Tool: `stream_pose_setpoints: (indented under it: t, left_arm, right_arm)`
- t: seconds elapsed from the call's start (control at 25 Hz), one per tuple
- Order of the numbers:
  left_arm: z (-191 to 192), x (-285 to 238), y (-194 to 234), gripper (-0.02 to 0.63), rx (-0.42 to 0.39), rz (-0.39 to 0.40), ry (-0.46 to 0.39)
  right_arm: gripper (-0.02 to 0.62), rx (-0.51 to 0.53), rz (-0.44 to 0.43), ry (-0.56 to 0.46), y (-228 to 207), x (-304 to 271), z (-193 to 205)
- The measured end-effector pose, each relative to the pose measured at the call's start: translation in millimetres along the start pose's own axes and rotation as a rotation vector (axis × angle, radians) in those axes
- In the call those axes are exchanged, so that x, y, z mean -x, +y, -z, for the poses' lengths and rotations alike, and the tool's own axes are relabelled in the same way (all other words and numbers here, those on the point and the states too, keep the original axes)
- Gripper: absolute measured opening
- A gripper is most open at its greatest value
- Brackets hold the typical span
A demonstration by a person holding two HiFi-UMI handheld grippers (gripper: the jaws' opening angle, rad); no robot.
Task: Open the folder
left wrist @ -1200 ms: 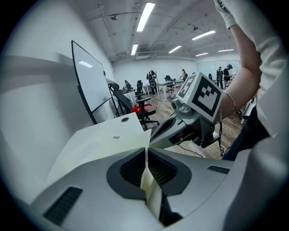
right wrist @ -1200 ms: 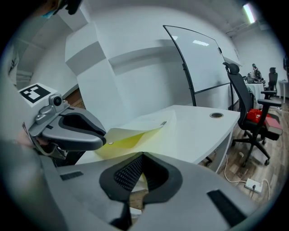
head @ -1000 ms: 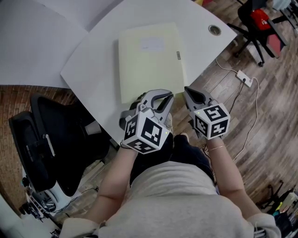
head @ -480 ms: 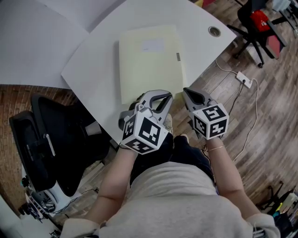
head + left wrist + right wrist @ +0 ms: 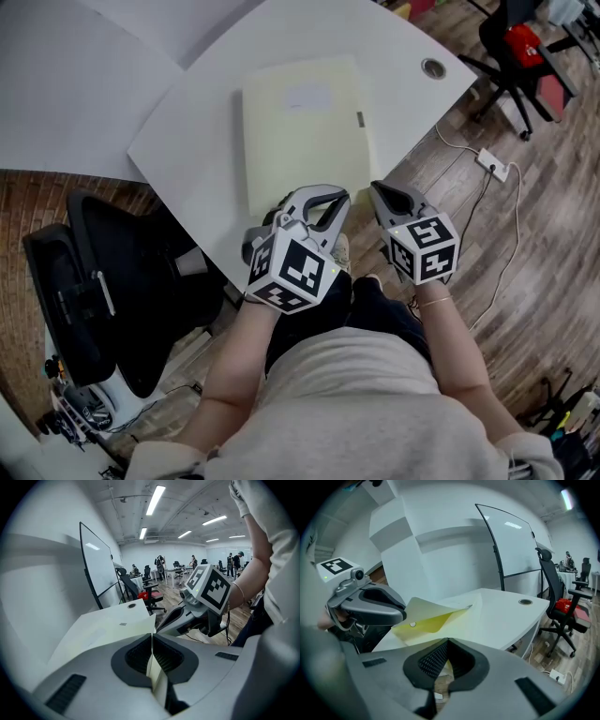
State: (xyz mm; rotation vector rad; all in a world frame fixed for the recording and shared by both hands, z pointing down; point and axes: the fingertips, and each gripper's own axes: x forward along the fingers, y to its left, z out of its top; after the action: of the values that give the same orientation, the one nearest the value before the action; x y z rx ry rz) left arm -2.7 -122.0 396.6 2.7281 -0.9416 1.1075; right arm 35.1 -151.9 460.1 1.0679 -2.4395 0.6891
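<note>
A pale yellow folder lies flat on the white counter, its near short edge close to the counter's near edge and its right long side running near the counter's right edge. The left claw sits at that near short edge, toward the folder's near left part, and points down and away from the person. In the left gripper view its jaws are pressed together on a thin pale sheet, the folder's cover, which passes straight between the pads. In the right gripper view this pinched part of the cover is raised off the rest of the folder, and a brighter yellow inner face shows beneath it with a small round stud on it. The far end of the folder is flat on the counter. The right claw hangs just beside the folder's near right corner, at the counter's near edge and apart from the folder. Its jaws meet at the tips with nothing gripped. The two claws are near one another, side by side, and only the left one touches the folder. A small label sits near the folder's far edge, and a round grommet hole marks the counter's far right corner.
</note>
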Motion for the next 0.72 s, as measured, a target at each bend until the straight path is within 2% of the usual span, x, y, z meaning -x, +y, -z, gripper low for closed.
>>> stream_pose_setpoints:
  t: [0.32, 0.64, 0.72]
  left_arm:
    - [-3.2, 2.7, 2.7, 0.025, 0.018, 0.002, -0.013]
    - [-16.8, 16.5, 11.5, 0.028, 0.055, -0.013, -0.080]
    - [-14.9, 16.7, 9.5, 0.028, 0.039, -0.014, -0.073]
  right_arm:
    - [0.020, 0.000, 0.009, 0.010, -0.8, 0.2, 0.1]
    - [0.020, -0.046, 0.008, 0.009, -6.7, 0.3, -0.9]
    - [0.020, -0.050, 0.008, 0.006, -6.3, 0.2, -0.9]
